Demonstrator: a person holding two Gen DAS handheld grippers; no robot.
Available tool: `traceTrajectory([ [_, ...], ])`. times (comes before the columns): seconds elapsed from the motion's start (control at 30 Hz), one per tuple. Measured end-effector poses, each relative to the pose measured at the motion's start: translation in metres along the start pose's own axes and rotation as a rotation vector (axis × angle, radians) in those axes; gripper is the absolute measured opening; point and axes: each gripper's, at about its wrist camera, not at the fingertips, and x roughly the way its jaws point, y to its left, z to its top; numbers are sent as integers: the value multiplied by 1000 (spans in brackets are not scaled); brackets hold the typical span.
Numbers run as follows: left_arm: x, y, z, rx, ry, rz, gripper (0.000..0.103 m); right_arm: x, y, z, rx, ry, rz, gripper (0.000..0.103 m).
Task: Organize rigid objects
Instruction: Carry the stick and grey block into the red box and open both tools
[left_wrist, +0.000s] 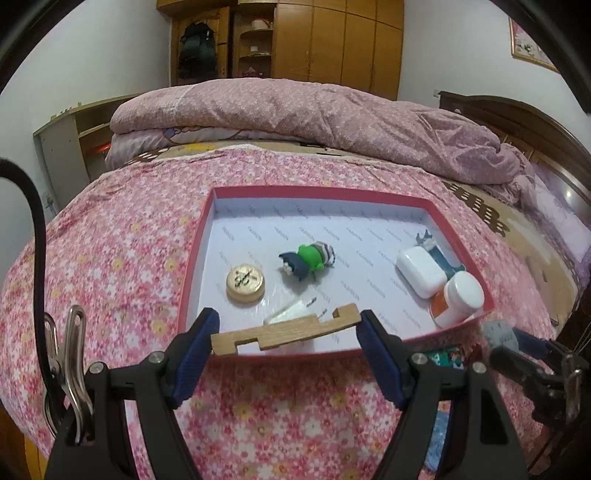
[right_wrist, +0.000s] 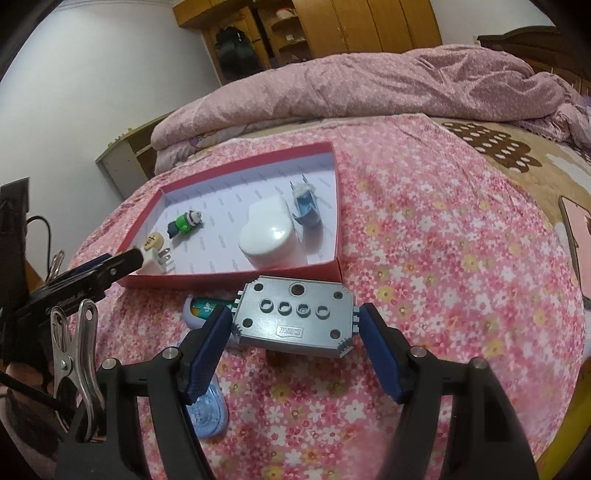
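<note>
A red box lid (left_wrist: 284, 194) with a white inside lies on the flowered bed. In it are a gold coin-like cap (left_wrist: 245, 283), a green figurine (left_wrist: 308, 259), a white plug (left_wrist: 291, 314), a white case (left_wrist: 421, 272), a white-capped jar (left_wrist: 460, 300) and a blue-white toy (left_wrist: 436, 249). My left gripper (left_wrist: 288, 334) is shut on a notched wooden piece (left_wrist: 286, 330) over the box's near edge. My right gripper (right_wrist: 295, 325) is shut on a grey plastic block (right_wrist: 293, 317) just in front of the box (right_wrist: 236, 275).
A small card or packet (right_wrist: 207, 306) and a clear blue oval item (right_wrist: 207, 413) lie on the bedspread under the right gripper. A folded pink quilt (left_wrist: 314, 114) lies behind the box. A pink phone (right_wrist: 580, 240) lies at the right. Wardrobe and headboard stand beyond.
</note>
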Motion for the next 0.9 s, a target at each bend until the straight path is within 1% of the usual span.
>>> traceTrajectory([
  [0.13, 6, -2, 11, 8, 6, -8, 80, -2, -3, 9, -2, 4, 21, 72],
  [0.5, 23, 3, 36, 25, -5, -31, 80, 5, 3, 50, -33, -20, 28, 72],
  [0.67, 36, 4, 45, 29, 4, -34, 80, 20, 7, 69, -30, -9, 55, 72],
  [0.8, 48, 3, 51, 38, 13, -34, 80, 37, 13, 83, -32, 0, 60, 72],
  [0.9, 59, 2, 56, 48, 21, -26, 80, 50, 19, 92, -60, 4, 56, 72],
])
